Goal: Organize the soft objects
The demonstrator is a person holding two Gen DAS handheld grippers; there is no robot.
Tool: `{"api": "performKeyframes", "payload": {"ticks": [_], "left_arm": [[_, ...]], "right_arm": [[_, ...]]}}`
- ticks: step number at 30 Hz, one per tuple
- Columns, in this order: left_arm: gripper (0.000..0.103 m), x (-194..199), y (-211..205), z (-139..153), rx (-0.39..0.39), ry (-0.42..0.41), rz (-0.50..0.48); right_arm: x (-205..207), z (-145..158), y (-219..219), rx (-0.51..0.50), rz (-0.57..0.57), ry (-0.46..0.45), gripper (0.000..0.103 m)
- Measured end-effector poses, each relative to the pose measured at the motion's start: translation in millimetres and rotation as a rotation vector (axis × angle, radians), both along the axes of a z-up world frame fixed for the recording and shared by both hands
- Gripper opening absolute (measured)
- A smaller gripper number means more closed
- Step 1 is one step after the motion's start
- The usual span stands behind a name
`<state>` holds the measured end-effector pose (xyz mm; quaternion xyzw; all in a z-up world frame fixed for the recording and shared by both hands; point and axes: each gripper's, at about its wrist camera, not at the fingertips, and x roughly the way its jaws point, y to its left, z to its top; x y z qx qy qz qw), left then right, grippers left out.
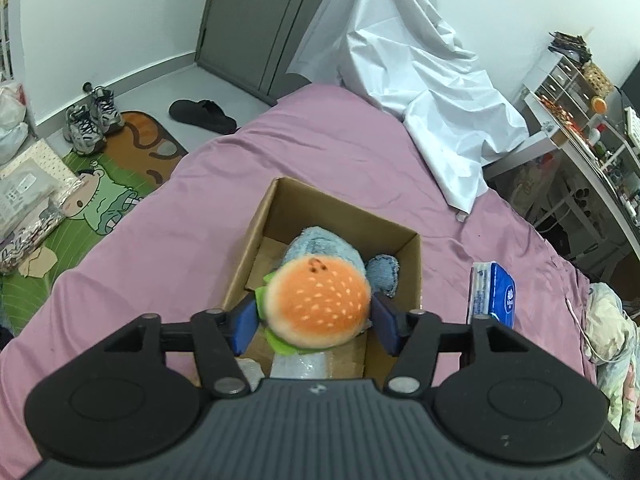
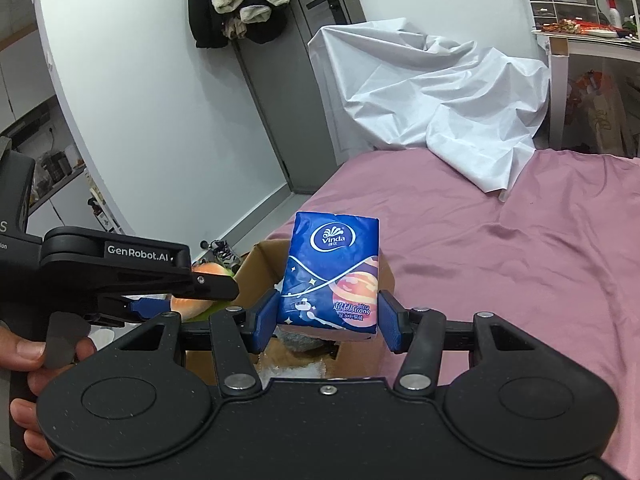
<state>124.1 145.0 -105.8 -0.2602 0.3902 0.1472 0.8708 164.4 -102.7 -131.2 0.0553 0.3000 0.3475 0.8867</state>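
Two grippers are at work over a cardboard box (image 1: 404,248) that sits on a bed with a pink sheet (image 1: 320,148).

Seen from the left wrist camera, the left gripper (image 1: 316,322) hangs above the near end of the box with a plush hamburger (image 1: 318,306) between its blue pads (image 1: 245,326). The left pad meets the toy's green lettuce edge; the right pad stands just beside the bun, and whether it touches is hard to tell. Its jaws are partly spread, about as wide as the toy. Behind the hamburger, inside the box, lies a fluffy blue plush (image 1: 320,246). A second blue tissue pack (image 1: 494,294) lies on the sheet to the right of the box.

In the right wrist view, the right gripper (image 2: 328,320) is clamped about halfway on a blue Vinda tissue pack (image 2: 332,272), both pads pressing its lower sides, the pack upright above the box's far wall. A hand (image 2: 28,360) holds the left gripper's handle at the left edge of that view. A crumpled white sheet (image 2: 432,100) lies at the far end of the bed.
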Motion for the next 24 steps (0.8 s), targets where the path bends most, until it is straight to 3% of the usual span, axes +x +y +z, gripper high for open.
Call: {"api": "performKeyframes", "payload": {"ticks": [3,10,12,15,20,24], "left_arm": [[0.073,-2.6,4.2,0.2,-0.001,-0.005,0.022],[0.077,-7.1,11.8,2.2,-0.017,-0.020,0.061],[0.077,-7.1,13.0,3.1,-0.017,-0.023,0.070],[0.078,-7.5,14.7,4.5,-0.017,-0.027,0.074],[0.083,-8.2,12.4,8.3,0.003,-0.036,0.042],[0.090,-15.4,5.7,8.6,0.074,-0.050,-0.005]], "right_arm": [[1.6,-1.6,3.2,-0.002,0.002,0.011,0.051],[1.6,-2.9,15.8,0.001,0.028,0.035,0.052],[0.9,-4.0,19.0,0.001,0.055,0.058,0.056],[-1.7,-5.4,15.5,0.010,0.058,0.076,0.078],[-1.2,0.2,-3.1,0.006,0.024,0.078,0.079],[0.1,3.6,-18.8,-0.013,0.010,0.088,0.079]]}}
